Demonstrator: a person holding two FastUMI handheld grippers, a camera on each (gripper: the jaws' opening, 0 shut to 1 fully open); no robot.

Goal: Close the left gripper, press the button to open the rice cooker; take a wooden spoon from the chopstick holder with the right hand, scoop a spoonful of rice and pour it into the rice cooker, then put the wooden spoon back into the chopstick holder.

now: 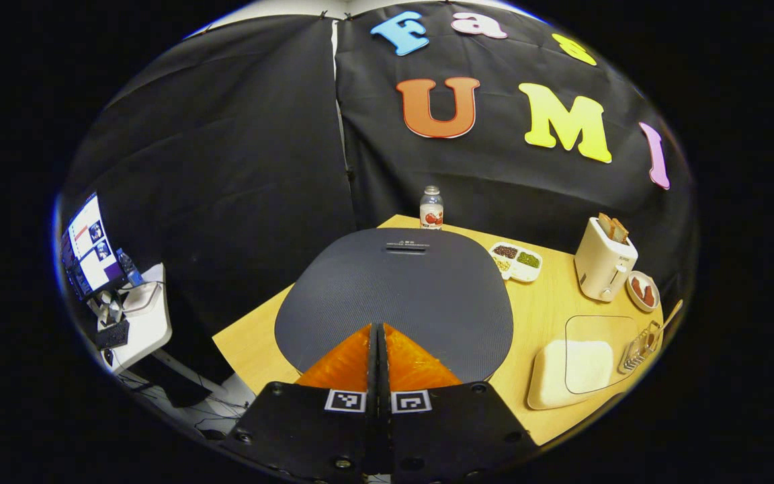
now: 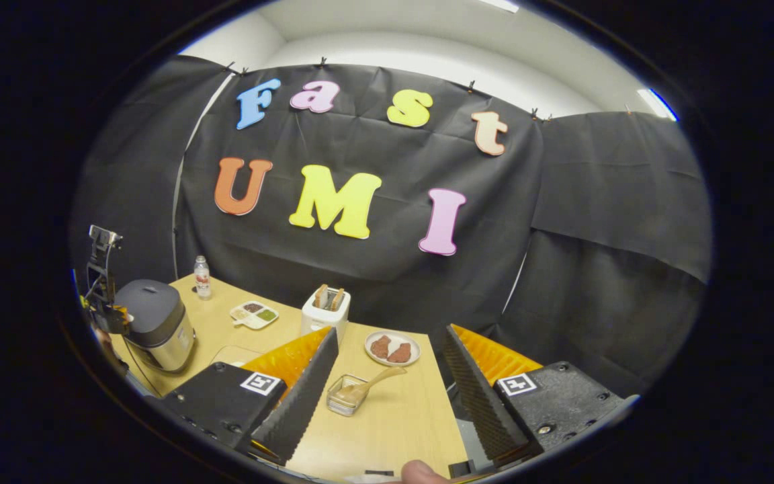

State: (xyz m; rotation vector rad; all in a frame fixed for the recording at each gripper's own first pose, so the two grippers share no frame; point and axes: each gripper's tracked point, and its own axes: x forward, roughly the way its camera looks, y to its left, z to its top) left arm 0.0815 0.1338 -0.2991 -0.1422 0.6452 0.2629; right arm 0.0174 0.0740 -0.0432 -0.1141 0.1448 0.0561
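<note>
Left tool (image 1: 379, 336): I am keeping its fingers pressed together, hovering over the cooker (image 1: 394, 296) lid.
Right tool (image 2: 387, 366): I am holding it spread wide above the surface (image 2: 394, 417).
Spoon (image 2: 370, 384): lying in the holder (image 2: 345, 396), between my right fingers.

You are holding the left gripper (image 1: 380, 336) with its fingers pressed together, and the right gripper (image 2: 387, 356) with its fingers spread wide; your fingertip (image 2: 420, 472) is showing below it.
</note>
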